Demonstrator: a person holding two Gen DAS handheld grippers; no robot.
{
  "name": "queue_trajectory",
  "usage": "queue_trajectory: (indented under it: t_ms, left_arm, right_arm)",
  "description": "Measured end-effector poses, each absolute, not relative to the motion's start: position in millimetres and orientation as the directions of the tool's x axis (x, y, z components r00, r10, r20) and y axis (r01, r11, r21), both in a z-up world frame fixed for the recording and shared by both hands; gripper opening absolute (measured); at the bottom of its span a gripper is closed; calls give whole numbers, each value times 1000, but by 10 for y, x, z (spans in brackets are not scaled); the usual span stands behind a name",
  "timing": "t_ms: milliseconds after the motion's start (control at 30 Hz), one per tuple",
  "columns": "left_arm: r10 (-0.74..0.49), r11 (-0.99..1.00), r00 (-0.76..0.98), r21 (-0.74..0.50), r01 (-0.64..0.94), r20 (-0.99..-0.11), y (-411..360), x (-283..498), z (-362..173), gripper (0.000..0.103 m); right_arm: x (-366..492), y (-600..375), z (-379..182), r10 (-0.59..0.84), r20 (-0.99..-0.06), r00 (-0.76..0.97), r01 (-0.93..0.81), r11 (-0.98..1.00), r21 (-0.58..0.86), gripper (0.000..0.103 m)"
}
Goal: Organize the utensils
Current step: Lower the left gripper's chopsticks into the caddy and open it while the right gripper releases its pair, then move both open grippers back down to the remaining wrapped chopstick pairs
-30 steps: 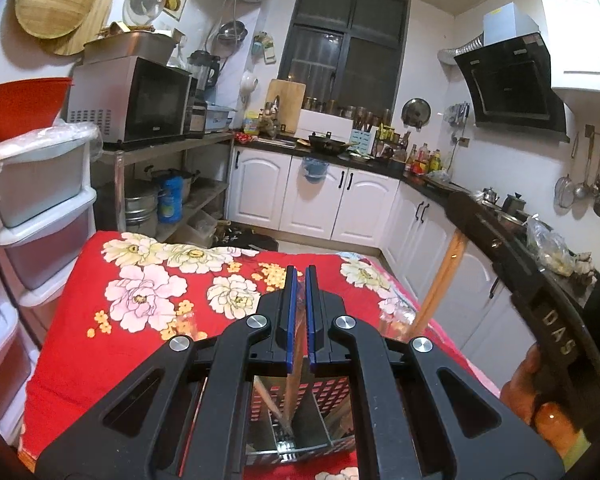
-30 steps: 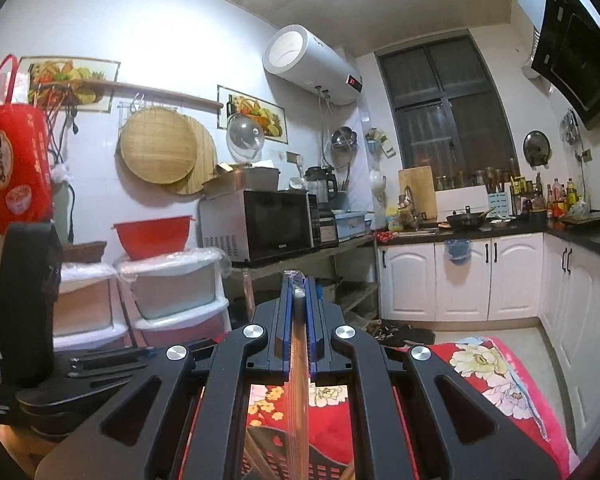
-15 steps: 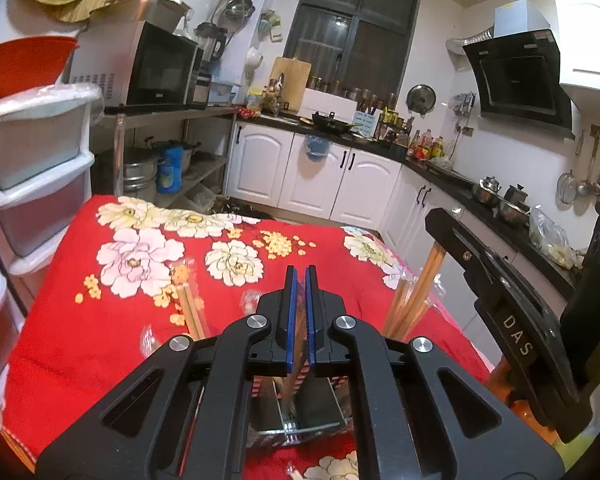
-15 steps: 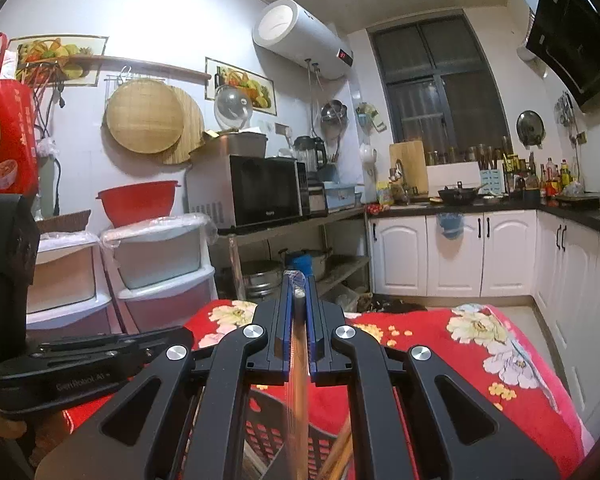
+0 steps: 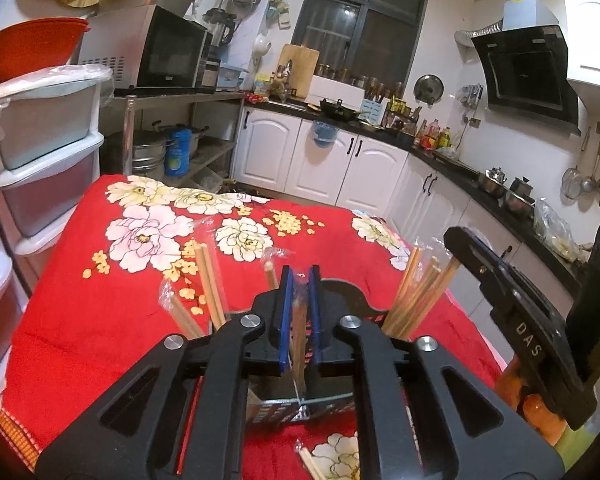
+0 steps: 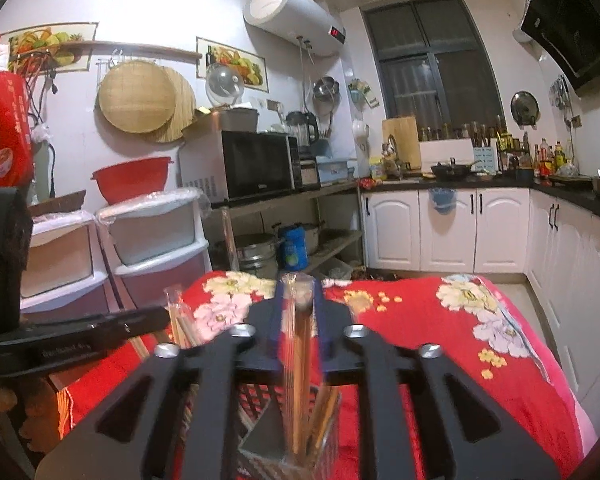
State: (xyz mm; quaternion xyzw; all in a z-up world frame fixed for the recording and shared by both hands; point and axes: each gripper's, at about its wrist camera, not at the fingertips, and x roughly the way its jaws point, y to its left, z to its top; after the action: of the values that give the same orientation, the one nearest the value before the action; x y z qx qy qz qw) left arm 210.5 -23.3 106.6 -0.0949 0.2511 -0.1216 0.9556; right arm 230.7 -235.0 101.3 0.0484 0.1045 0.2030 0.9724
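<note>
My left gripper (image 5: 299, 276) hangs over a black lattice utensil holder (image 5: 288, 408) on the red flowered tablecloth (image 5: 100, 300). Its jaws are opening. A plastic-wrapped pair of wooden chopsticks (image 5: 298, 340) stands between the blue pads, its lower end inside the holder. My right gripper (image 6: 298, 286) hovers over the same holder (image 6: 256, 400), jaws also opening. A blurred wrapped pair of chopsticks (image 6: 298, 360) sits loose between them, reaching down into the holder. Several more chopsticks (image 5: 416, 292) lean out of the holder's compartments.
One wrapped pair of chopsticks (image 5: 314, 462) lies on the cloth in front of the holder. Plastic drawer units (image 5: 44, 168) stand left of the table. Kitchen cabinets (image 5: 340, 168) and a counter run along the back and right.
Both grippers have sunk toward the holder, lowering their chopsticks into it. The pads of each have parted slightly, the right more than the left.
</note>
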Motion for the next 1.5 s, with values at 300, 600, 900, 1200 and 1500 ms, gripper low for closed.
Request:
queue_trajectory:
  t_ms: [300,600,900,1200,1500]
  left_arm:
    - [-264,957,839,-235,169,-476,-228,1939,1000,32]
    - [-248,962,849,-219,161,-466,-217,1736,990,60]
    - [-241,966,853,-201,164,-463,-235,1488,927,87]
    - [-259,962,830,-212,175,-493,-262,1328,738,91]
    - [-285,953,779,-250,170,-559,-302,1252,421,91]
  right_arm:
    - [2146,-2489,931,403,-224,887,-375,914,157,38]
    - [1960,-2654,864,412,-273,869,-377,910,174,59]
    - [1719,-2809,793,415,-315,854,-377,909,175,73]
    - [1569,-2939,618,403,-380,833,-359,915,183,76]
    - [1480,-3010,369,391,-476,788,-355,919,168,76]
